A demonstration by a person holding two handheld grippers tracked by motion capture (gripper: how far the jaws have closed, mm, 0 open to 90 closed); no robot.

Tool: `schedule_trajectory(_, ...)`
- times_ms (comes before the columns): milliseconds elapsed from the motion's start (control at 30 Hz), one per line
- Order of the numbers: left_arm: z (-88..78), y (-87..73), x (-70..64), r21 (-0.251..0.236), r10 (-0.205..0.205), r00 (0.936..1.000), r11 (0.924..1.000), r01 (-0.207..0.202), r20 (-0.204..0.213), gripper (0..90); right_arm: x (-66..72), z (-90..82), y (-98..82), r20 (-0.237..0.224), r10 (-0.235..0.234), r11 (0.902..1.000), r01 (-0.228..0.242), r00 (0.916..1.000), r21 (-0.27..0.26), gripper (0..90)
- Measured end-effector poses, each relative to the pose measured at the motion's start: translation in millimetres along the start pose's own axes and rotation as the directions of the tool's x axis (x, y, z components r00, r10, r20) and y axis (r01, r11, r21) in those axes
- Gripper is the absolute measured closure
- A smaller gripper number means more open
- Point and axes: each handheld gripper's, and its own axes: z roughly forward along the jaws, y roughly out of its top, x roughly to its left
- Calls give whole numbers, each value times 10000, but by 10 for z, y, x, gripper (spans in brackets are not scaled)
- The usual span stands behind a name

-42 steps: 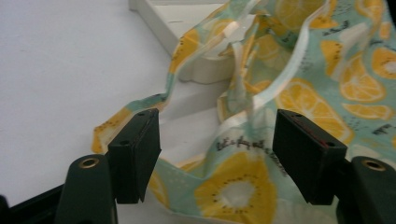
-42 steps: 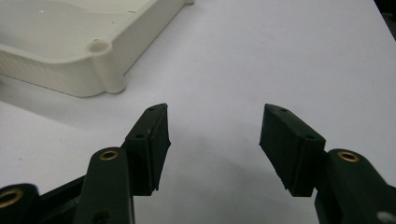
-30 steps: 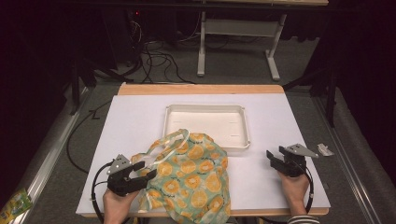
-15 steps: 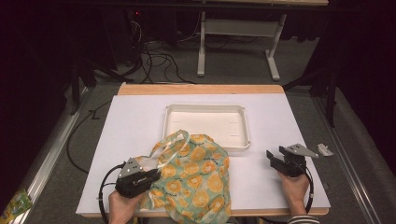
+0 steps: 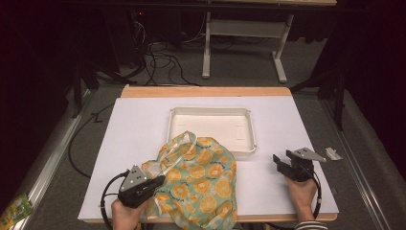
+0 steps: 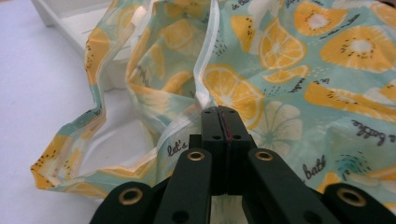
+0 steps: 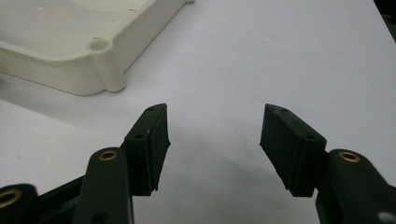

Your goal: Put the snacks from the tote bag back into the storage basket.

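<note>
Gripping now: left gripper (image 6: 219,114) has just been closing, and its jaws are clamped on the hem of the fruit-print bag (image 5: 201,184).
Bag position: lying crumpled at 6 o'clock on the tabletop (image 5: 139,124), its far edge lapping the near rim of the white tray (image 5: 211,115) at centre.
Right gripper (image 5: 282,163): at 4 o'clock, jaws spread, holding nothing, resting apart from the bag.
Doing it well: likely keep the pinch firm on the hem alone, lift slowly so the mouth opens, and bring the right gripper to the opposite hem.
</note>
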Motion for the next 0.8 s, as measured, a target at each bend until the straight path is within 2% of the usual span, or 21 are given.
schedule_trajectory(300,20,73,-90,-271,115,9994,9996,-106,333,900,5,3,0,-12,-24,10000,24,10000,48,425)
schedule_trajectory(800,139,160,-203,-425,258,9959,9988,-222,866,900,15,11,5,24,-146,9998,146,9999,161,430)
